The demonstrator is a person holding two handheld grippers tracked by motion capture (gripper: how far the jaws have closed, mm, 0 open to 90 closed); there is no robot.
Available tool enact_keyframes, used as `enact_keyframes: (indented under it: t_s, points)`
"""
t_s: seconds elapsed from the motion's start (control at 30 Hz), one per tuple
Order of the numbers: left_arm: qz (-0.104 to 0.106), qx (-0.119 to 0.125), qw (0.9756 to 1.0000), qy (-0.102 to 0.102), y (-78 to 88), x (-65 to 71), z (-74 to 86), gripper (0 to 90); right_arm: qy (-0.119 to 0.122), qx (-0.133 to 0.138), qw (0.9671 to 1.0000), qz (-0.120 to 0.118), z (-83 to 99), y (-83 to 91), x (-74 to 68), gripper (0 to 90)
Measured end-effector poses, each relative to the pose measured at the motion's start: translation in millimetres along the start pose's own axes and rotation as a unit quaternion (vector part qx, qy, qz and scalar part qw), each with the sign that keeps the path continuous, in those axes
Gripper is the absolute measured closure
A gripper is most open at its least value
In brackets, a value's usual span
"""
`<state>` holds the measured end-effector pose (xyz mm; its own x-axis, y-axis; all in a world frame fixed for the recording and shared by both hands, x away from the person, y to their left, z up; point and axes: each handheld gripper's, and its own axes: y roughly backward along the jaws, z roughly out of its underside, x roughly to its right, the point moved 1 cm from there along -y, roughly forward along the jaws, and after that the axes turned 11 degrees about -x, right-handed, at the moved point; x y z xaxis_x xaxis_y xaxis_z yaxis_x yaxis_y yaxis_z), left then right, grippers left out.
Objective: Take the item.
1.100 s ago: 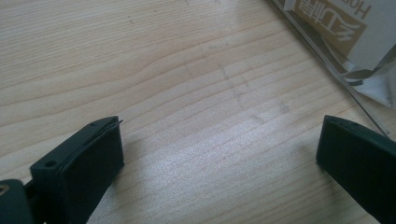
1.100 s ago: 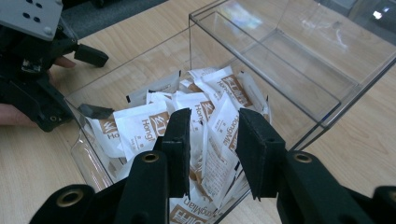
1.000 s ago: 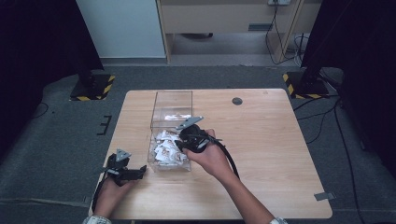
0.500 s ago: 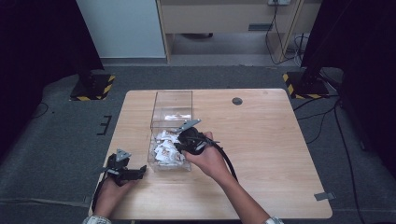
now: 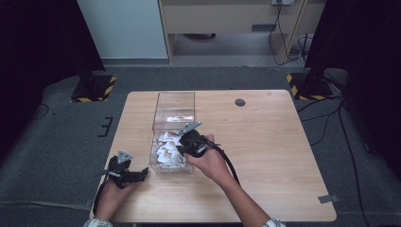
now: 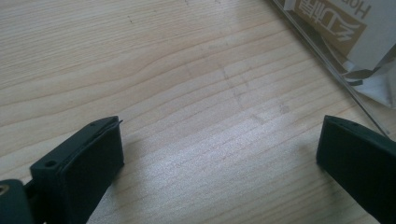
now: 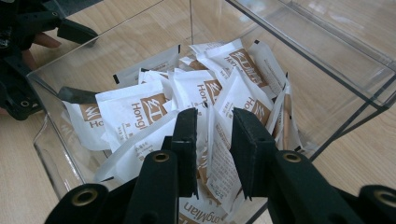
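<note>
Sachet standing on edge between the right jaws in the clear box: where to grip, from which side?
Grip the sachet by its flat faces near the upper edge, coming from above through the clear box's open top. It stands on edge among the others, so the right gripper, whose jaws have just been closing beside it, already straddles it.

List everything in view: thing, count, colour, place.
clear box: one, transparent, left of table centre
sachets: a pile, count unclear, white with brown print, inside the clear box
table: one, light wood
round disc: one, dark, on the table's far side
left gripper: black, jaws open, near table's front left corner, nothing between them
right gripper: black, inside the clear box, jaws have just been closing around an upright sachet
</note>
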<state>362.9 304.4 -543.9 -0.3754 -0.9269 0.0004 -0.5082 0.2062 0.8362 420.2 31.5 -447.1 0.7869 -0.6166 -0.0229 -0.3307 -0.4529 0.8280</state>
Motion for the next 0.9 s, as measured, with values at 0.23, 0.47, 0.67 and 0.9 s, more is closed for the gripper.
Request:
enact_keyframes:
  t_s: [0.23, 0.47, 0.67, 0.9]
  points:
    - [0.0, 0.0, 1.0, 0.0, 0.0, 0.0, 0.0, 0.0, 0.002, -0.008, 1.0, -0.002, 0.9, -6.3, -0.8, 73.7]
    - [0.0, 0.0, 1.0, 0.0, 0.1, 0.1, 0.1, 0.0, 0.005, -0.017, 0.9998, 0.0, 1.2, -11.1, -3.0, 77.8]
    - [0.0, 0.0, 1.0, 0.0, 0.1, 0.1, 0.1, 0.0, 0.009, -0.017, 0.9998, -0.002, 2.1, -10.1, -2.0, 86.6]
    - [0.0, 0.0, 1.0, 0.0, 0.1, 0.1, 0.1, 0.0, 0.007, -0.004, 0.9999, -0.007, 3.0, -5.7, -1.4, 89.0]
